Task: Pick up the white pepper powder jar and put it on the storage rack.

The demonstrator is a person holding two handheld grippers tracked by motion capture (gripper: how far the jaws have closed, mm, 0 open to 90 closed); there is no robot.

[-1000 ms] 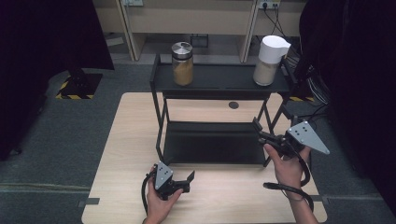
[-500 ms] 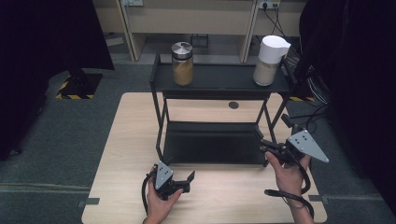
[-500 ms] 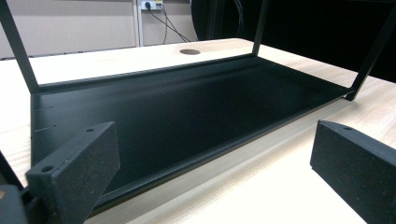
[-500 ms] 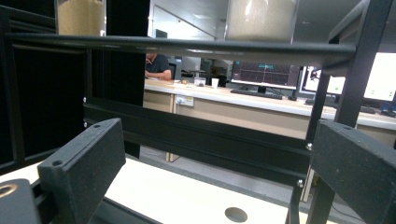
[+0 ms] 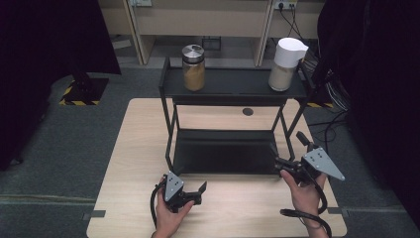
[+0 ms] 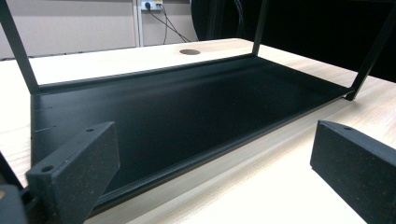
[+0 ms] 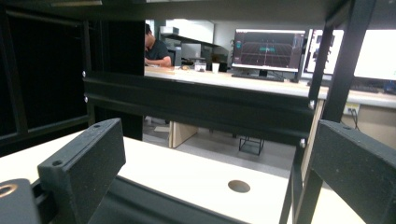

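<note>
A black two-tier metal rack point(image 5: 233, 89) stands on the wooden table point(image 5: 138, 144). On its top shelf a glass jar point(image 5: 193, 68) with a metal lid and brown contents stands at the left, and a white lidded container point(image 5: 286, 64) at the right. The lower shelf point(image 5: 223, 151) point(image 6: 187, 107) is bare. My left gripper point(image 5: 200, 192) point(image 6: 215, 172) rests low in front of that shelf, open with nothing between its jaws. At the rack's front right leg my right gripper point(image 5: 287, 153) point(image 7: 215, 168) is open and looks under the top shelf.
A round cable hole point(image 5: 247, 112) point(image 7: 238, 185) sits in the table behind the rack. The rack's right legs point(image 7: 331, 93) stand close to my right jaws. Beyond the table are a desk with monitors point(image 7: 268, 49) and a seated person point(image 7: 156, 46).
My right gripper has moved down and slightly right, closer to the table's front right. The left gripper has stayed where it was.
</note>
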